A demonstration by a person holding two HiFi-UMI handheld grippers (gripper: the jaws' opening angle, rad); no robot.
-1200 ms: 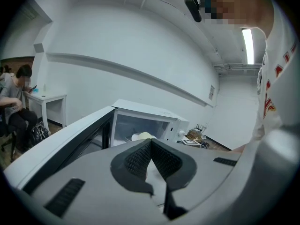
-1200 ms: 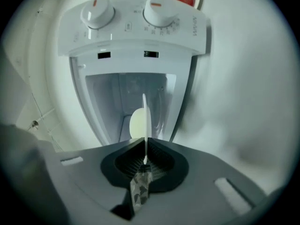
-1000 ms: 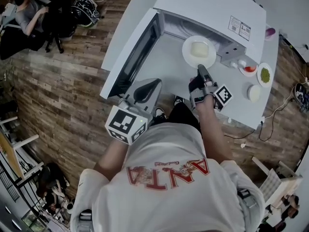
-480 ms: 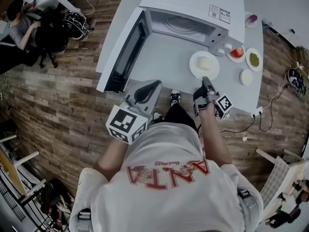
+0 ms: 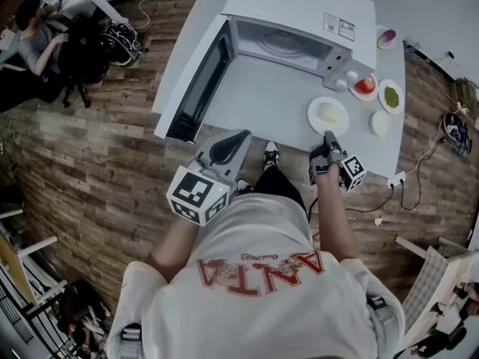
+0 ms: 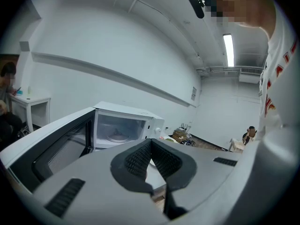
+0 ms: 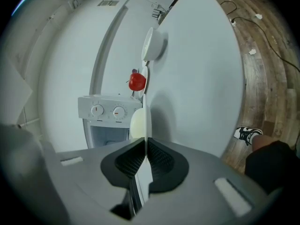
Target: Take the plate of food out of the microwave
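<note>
White plate (image 5: 317, 118): thin, smooth, round; already out, centre right, over desk (image 5: 262, 99); contact unclear.
Food (image 5: 330, 113): pale, smooth mound.
Right tongs (image 5: 328, 134): clamped on plate rim.
Left tongs (image 5: 242, 134): tips together, empty.
Microwave (image 5: 299, 13): glossy white box, door open, cavity empty.
Remaining: probably set-down and release.

Brown wood-plank floor (image 5: 90, 148) below a white table (image 5: 254, 96); plain white walls (image 6: 117, 55), lit ceiling strip light (image 6: 229, 49) overhead.

A tomato (image 5: 365, 84), a dish of something green (image 5: 391, 96) and a white bowl (image 5: 380, 123) are sitting along the table's (image 5: 254, 107) right edge.
</note>
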